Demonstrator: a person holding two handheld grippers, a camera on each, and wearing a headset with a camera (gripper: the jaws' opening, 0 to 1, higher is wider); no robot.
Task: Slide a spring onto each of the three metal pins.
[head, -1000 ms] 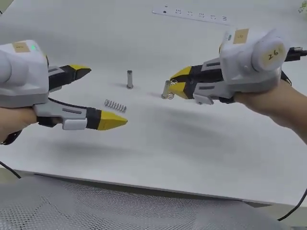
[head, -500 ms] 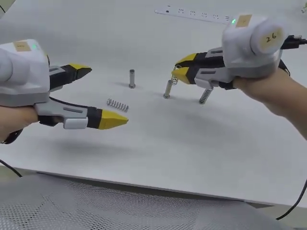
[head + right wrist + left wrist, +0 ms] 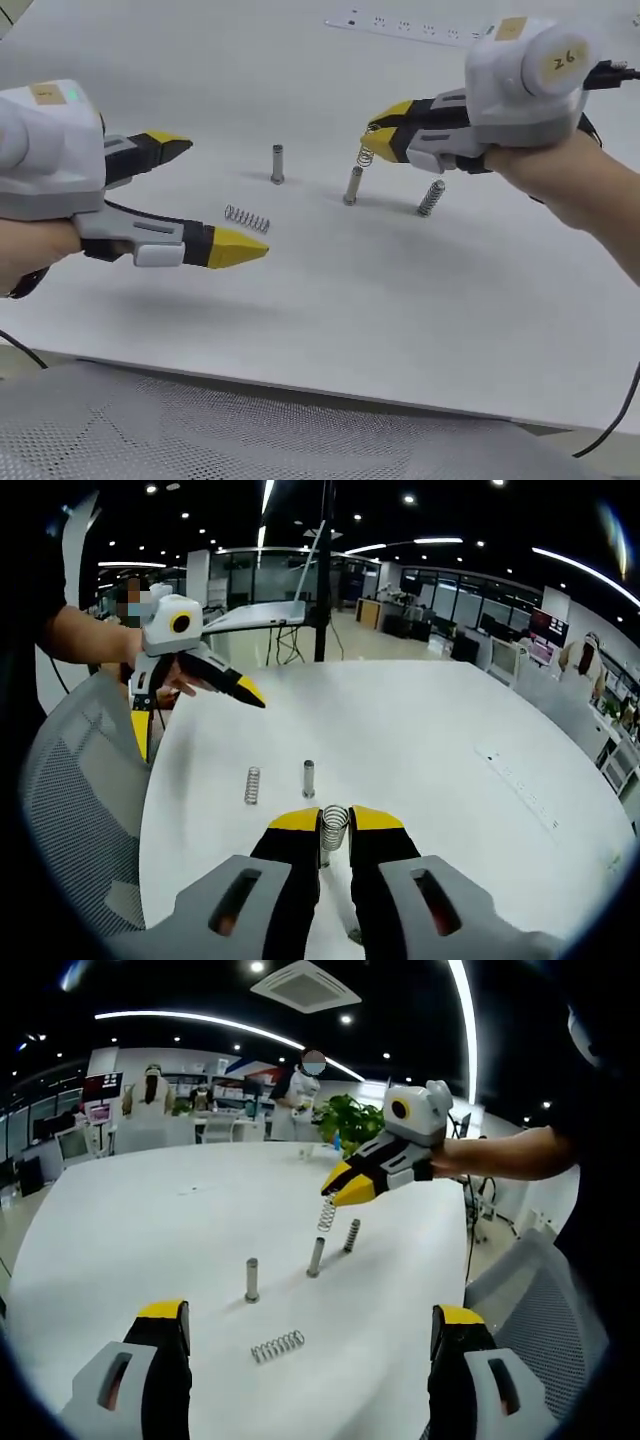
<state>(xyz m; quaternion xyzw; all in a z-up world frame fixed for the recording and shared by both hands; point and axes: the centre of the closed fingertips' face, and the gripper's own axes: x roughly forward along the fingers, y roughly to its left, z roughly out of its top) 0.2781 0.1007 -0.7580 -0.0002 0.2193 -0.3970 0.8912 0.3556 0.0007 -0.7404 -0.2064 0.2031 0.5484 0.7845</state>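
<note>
right gripper [image 3: 383, 137]: jaws pinched narrow on the held spring [image 3: 367, 153], gripped at its top coils, the rest hanging free.
held spring: just above and beside the top of the middle pin [image 3: 353, 186], not yet over it.
left gripper [image 3: 203, 198]: jaws wide, nothing in them, well left of the middle pin.
loose spring [image 3: 247, 218]: flat on the worktop [image 3: 330, 300], left of the middle pin, near the left gripper's lower jaw.
far pin [image 3: 278, 164]: bare, upright, left of the middle pin.
sprung pin [image 3: 431, 198]: right of the middle pin, spring on it, looks to lean.
handling: springs look light, thin-wired and floppy sideways. Likely to roll, and to squash if pinched hard. Best held by the end coils with the bore left open.
middle pin: looks slightly tilted in the head view, so a knock may tip it.
obstructions: nothing between the held spring and the middle pin. The sprung pin is close on the right, so clip risk. Power strip [image 3: 410, 28] well behind.
</note>
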